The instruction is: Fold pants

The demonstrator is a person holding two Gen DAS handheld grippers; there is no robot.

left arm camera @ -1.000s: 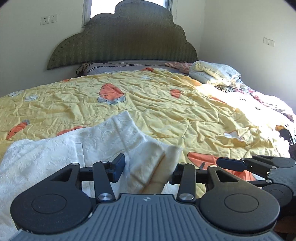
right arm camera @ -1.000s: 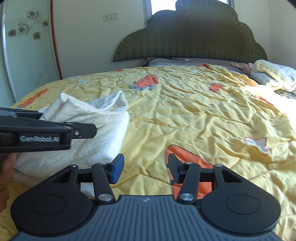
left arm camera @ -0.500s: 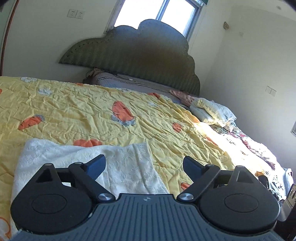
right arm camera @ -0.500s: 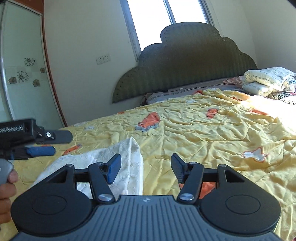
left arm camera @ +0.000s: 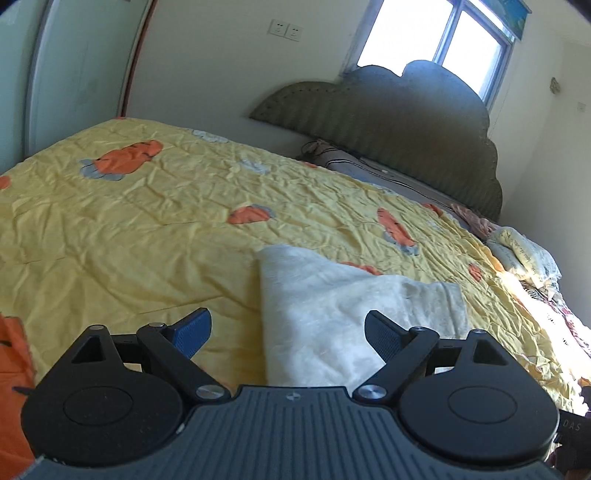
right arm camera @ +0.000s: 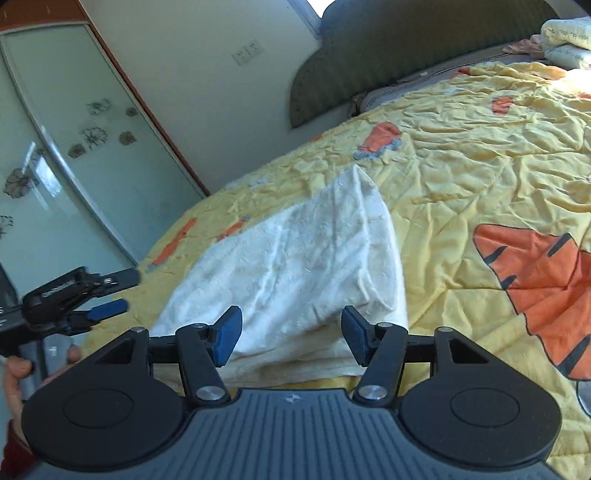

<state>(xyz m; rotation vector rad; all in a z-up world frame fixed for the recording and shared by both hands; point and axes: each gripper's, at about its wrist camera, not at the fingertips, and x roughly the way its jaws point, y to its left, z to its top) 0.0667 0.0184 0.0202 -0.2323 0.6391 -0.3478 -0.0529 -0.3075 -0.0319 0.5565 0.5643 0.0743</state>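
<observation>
One pair of white pants (right arm camera: 295, 266) lay folded on the yellow quilt (right arm camera: 480, 177), right in front of the right claw (right arm camera: 291, 338) and reaching under it. The right claw's two blue pads (right arm camera: 227, 339) were apart, with nothing pinched; the pants lay below the gap and no pad pressed on them. Its jaws had just been opening a little.

The left claw (left arm camera: 286, 334) was spread wide and held nothing. Its jaws had just been opening too. The pants (left arm camera: 351, 314) lay ahead of it and toward its right finger, with bare quilt (left arm camera: 147, 236) ahead of its left finger.

From the right claw, the left claw (right arm camera: 96, 306) showed off to the left, with one hand (right arm camera: 14, 373) around its grip. Some writing ran along its arm, too blurred to read.

One dark green headboard (left arm camera: 406, 122) stood far ahead of both claws, with one window (left arm camera: 443, 40) above it. Two white wall sockets (left arm camera: 286, 30) sat side by side on the wall. One glass door with flower prints (right arm camera: 55, 147) stood far to the left of the right claw. The letters "DAS" (left arm camera: 571, 427) showed at the right edge of the left claw's view.
</observation>
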